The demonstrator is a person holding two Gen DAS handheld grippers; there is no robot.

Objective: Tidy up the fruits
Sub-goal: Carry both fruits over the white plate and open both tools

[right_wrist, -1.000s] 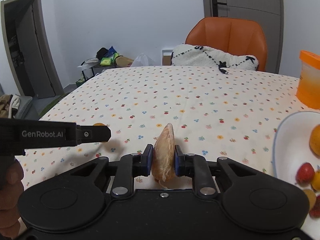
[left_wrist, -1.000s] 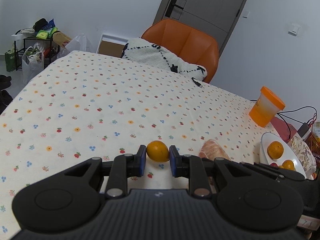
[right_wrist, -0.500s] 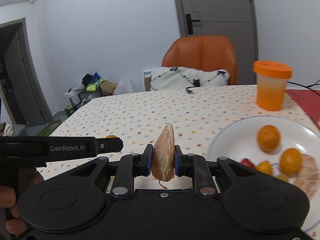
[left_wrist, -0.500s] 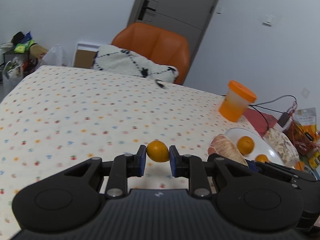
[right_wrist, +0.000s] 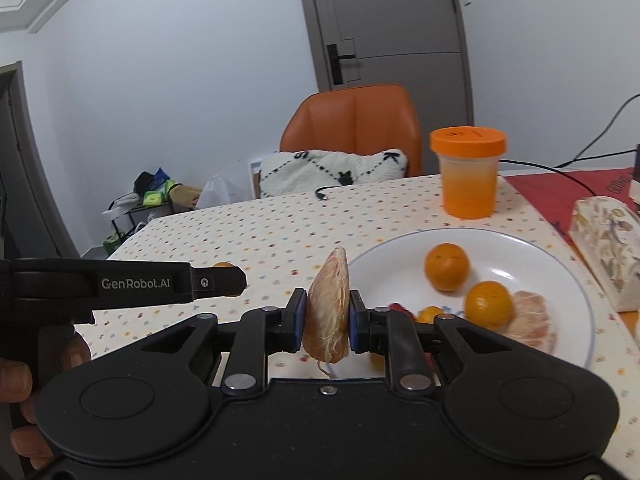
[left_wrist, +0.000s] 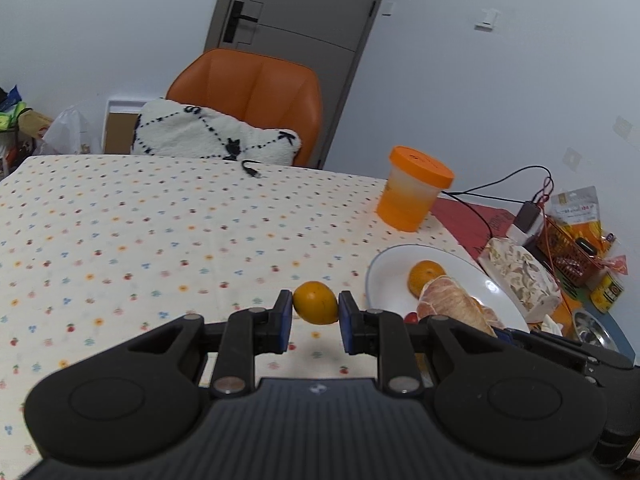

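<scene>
Left hand-held gripper (left_wrist: 315, 322): I read it as pinching a small orange citrus fruit (left_wrist: 315, 303) between its blue pads, lifted clear of the desk (left_wrist: 120, 232).
Right hand-held gripper (right_wrist: 327, 326): pinching a peeled pomelo segment (right_wrist: 327, 312), which stands upright between the pads.
Change since one second ago: both views have swung from the open flowered tablecloth toward the white plate (right_wrist: 576, 280); the plate was at the frame edge and is now near centre in the right view.
Meaning for the task: I judge both fruits are in transit to the plate, with release not yet made.
Plate contents: two small oranges, one peeled segment (right_wrist: 532, 320) at the near right, small red and yellow fruits partly hidden behind the right gripper.
Plate position: toward the right edge of the desk, nearer me than the orange-lidded container (right_wrist: 468, 172).
Right gripper to plate: segment sits at the plate's left rim; whether it is above the rim I cannot tell.
Open room on plate: bare white area at the far left and far side; near right is occupied.
Open room on desk: wide clear cloth to the left and far side.
Obstructions: patterned package (right_wrist: 608, 248) just beside the plate's right rim; cables beyond it.
Risk: the two grippers are close together on approach; I would stagger the releases.
</scene>
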